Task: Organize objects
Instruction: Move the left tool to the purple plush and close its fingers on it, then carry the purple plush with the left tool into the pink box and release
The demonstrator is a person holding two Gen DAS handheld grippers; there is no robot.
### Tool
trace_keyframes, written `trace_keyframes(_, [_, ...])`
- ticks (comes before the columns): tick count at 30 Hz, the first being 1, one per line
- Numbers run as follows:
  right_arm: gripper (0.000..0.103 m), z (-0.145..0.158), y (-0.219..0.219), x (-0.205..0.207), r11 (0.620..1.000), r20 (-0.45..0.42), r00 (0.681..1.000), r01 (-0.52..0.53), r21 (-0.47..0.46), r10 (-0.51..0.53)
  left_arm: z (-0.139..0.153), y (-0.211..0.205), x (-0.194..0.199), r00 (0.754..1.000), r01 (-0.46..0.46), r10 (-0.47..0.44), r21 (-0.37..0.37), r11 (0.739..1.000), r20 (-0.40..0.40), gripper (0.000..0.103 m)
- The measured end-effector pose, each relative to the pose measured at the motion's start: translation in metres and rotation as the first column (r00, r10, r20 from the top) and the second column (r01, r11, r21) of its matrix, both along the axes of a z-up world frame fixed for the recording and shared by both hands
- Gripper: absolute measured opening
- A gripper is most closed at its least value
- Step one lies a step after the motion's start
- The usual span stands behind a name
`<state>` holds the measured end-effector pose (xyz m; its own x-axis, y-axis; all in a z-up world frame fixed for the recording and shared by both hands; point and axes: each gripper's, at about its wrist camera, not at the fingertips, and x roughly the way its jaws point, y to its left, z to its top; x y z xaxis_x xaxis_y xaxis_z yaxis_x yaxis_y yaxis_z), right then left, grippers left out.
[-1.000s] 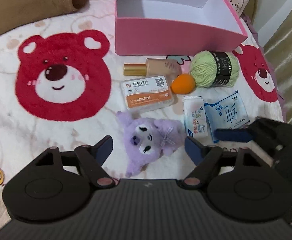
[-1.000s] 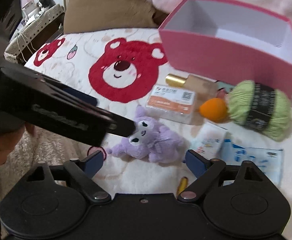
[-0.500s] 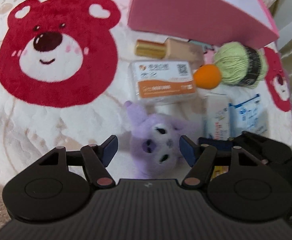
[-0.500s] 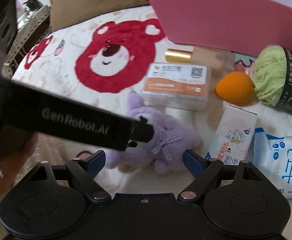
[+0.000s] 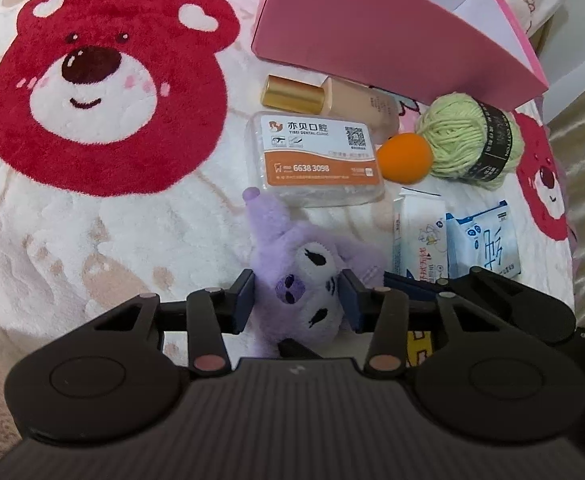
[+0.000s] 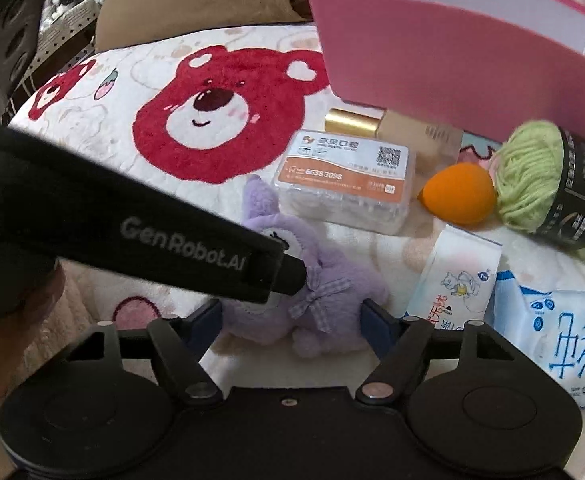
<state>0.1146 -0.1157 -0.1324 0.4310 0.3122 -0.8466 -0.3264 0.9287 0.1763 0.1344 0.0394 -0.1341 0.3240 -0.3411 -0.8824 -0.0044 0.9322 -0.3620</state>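
A purple plush toy (image 5: 304, 276) lies on the bear-print blanket. My left gripper (image 5: 298, 300) is shut on the toy's head, its blue pads pressing both sides. In the right wrist view the toy (image 6: 316, 304) lies between the fingers of my right gripper (image 6: 292, 320), which is open around its body without squeezing it. The left gripper's black arm (image 6: 140, 232) crosses that view onto the toy's head. An open pink box (image 5: 392, 32) stands behind the objects.
Between toy and box lie a floss-pick case (image 5: 316, 160), a foundation bottle (image 5: 332, 100), an orange sponge (image 5: 404, 158), a green yarn ball (image 5: 472, 140) and two tissue packs (image 5: 420, 240) (image 5: 484, 240). A brown pillow (image 6: 196, 0) lies at the back left.
Both grippers moved forward and down onto the plush toy. The left gripper's fingers closed from wide open onto the toy's head. The right gripper stayed open.
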Motion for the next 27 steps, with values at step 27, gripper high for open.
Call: trace_keyframes(27, [0.081, 0.096, -0.031, -0.022, 0.999, 0.275, 0.961, -0.024, 0.029, 0.015, 0.111, -0.007, -0.022, 0.945, 0.060, -0.038, -0.058, 0.997, 0.325, 0.043])
